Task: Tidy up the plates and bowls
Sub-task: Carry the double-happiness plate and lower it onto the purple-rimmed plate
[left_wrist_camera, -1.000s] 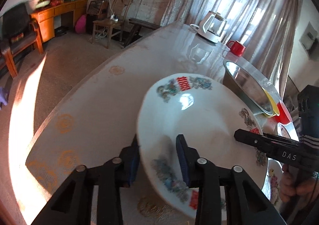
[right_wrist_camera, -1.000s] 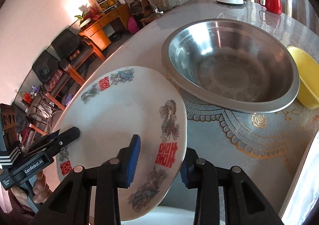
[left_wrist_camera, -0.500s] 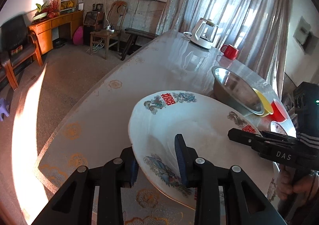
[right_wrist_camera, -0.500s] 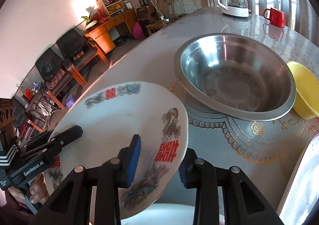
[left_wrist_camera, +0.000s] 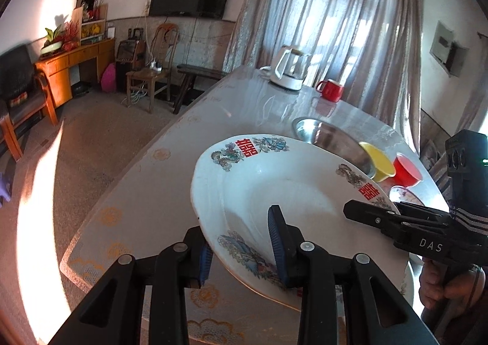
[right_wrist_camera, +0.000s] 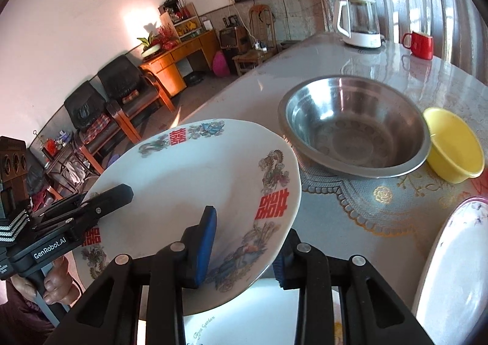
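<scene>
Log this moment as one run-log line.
left gripper: shut on decorated plate | right gripper: shut on same plate's opposite rim | plate: above table, tilted | nearby: steel bowl

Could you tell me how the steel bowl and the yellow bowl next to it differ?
The steel bowl is wide, shallow and shiny grey metal; the yellow bowl is clearly smaller, opaque and matte. The steel bowl lies nearer the decorated plate, the yellow bowl beyond it. Both sit upright and empty on the table.
</scene>
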The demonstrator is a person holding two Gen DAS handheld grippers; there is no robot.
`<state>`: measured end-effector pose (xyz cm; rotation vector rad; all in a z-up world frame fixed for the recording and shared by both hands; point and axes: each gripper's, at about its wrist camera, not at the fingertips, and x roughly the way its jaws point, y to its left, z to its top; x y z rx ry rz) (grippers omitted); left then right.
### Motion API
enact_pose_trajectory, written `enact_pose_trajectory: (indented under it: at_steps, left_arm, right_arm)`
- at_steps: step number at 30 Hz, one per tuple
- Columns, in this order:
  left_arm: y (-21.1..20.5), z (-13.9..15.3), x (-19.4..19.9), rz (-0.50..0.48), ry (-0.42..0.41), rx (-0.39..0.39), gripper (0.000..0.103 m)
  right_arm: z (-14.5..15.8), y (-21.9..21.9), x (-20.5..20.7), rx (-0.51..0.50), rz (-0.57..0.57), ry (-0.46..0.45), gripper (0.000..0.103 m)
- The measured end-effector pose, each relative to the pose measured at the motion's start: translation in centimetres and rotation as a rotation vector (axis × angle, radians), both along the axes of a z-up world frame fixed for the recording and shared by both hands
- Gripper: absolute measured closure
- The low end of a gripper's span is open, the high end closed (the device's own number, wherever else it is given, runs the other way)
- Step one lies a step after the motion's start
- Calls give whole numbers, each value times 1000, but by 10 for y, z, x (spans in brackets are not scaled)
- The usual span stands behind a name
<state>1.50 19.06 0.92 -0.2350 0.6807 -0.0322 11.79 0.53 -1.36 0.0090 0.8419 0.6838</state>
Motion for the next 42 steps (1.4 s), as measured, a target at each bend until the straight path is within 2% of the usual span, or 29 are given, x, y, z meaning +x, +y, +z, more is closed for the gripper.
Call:
enact_pose_trajectory:
  at_steps: [8,18,23,30,42]
  left_arm:
    - [-39,28,-3,-107,-73,13,68]
    - [-122,39,13,-315,-57,17,67]
    - [-171,35,24,-418,-20,24,66]
    - [-224,18,39,-508,57,43,65]
    - [-262,-15,69,-536,175,78,65]
  right_arm:
    - [28,-46,-29,48,-87,-77,71]
    - [43,-132,-60,49,-299,-90,71]
    - [36,-178,-70,40,-421,-70,71]
    - [16,-227,-69,16,-550,-6,71]
    - [-20,-265,-59,-34,-648,72,70]
